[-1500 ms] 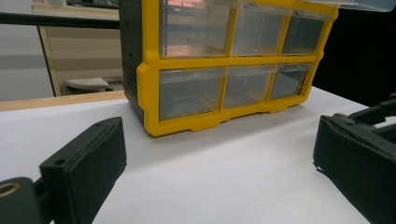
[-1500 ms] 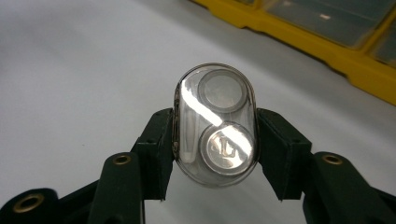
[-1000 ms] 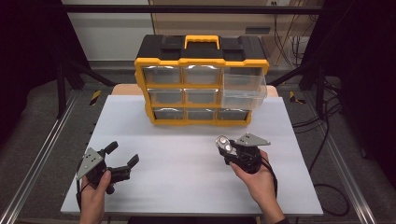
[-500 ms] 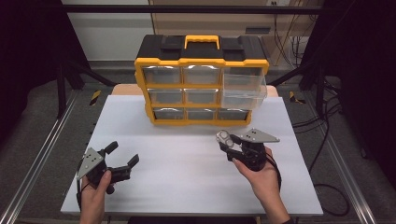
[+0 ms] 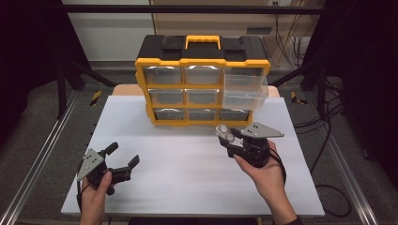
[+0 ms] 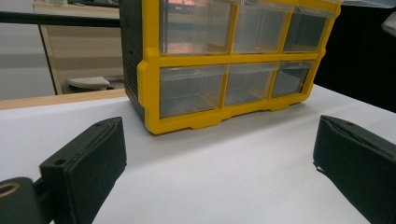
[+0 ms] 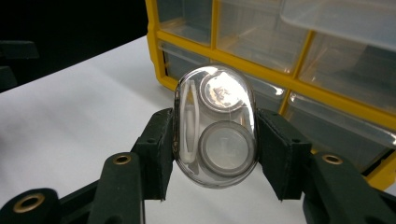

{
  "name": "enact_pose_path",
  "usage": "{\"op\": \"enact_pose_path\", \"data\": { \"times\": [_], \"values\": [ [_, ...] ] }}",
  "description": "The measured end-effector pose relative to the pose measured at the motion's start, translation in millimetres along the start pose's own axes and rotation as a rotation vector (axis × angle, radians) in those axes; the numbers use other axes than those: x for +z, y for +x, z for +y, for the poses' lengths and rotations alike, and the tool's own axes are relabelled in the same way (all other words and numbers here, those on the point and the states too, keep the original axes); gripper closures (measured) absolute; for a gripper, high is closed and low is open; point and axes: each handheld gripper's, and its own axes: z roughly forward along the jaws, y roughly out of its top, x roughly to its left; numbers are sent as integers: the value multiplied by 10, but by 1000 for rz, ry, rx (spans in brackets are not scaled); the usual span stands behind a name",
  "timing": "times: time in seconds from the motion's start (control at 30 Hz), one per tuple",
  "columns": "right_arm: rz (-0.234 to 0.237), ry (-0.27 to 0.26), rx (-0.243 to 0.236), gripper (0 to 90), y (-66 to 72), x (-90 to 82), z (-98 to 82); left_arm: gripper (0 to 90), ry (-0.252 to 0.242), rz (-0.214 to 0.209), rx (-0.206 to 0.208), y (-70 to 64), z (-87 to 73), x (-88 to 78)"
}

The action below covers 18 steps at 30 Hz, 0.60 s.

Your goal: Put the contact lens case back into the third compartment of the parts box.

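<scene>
Right gripper (image 7: 215,128) edged right since earlier; jaws clamp clear oval plastic case (image 7: 215,125) by its sides: light, rigid, slippery. Left gripper (image 5: 121,160), lower left, jaws apart.

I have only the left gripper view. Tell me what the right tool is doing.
Observer: The right tool is shut on a clear oval case, clamped by its two long sides.
Operator: Describe what's inside the case.
Observer: Two round wells, one above the other, and a thin white piece along one side, as the right gripper view shows them.
Operator: Report the organizer's drawers; I see just the lower rows.
Observer: On the yellow organizer, the top right drawer is pulled out, and the case is held in front of and below it.
</scene>
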Motion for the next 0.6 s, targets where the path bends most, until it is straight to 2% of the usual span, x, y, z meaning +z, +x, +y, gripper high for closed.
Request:
{"op": "enact_pose_path", "data": {
  "times": [0.4, 0.57, 0.6],
  "values": [
    [0, -63, -32, 491, 132, -162, 309, 24, -4, 1, -2, 0, 2, -6],
    [-1, -95, -73, 491, 216, -233, 542, 24, -3, 2, -2, 0, 2, -8],
    [-1, -95, -73, 491, 216, -233, 542, 23, -3, 2, -2, 0, 2, -8]
  ]
}}
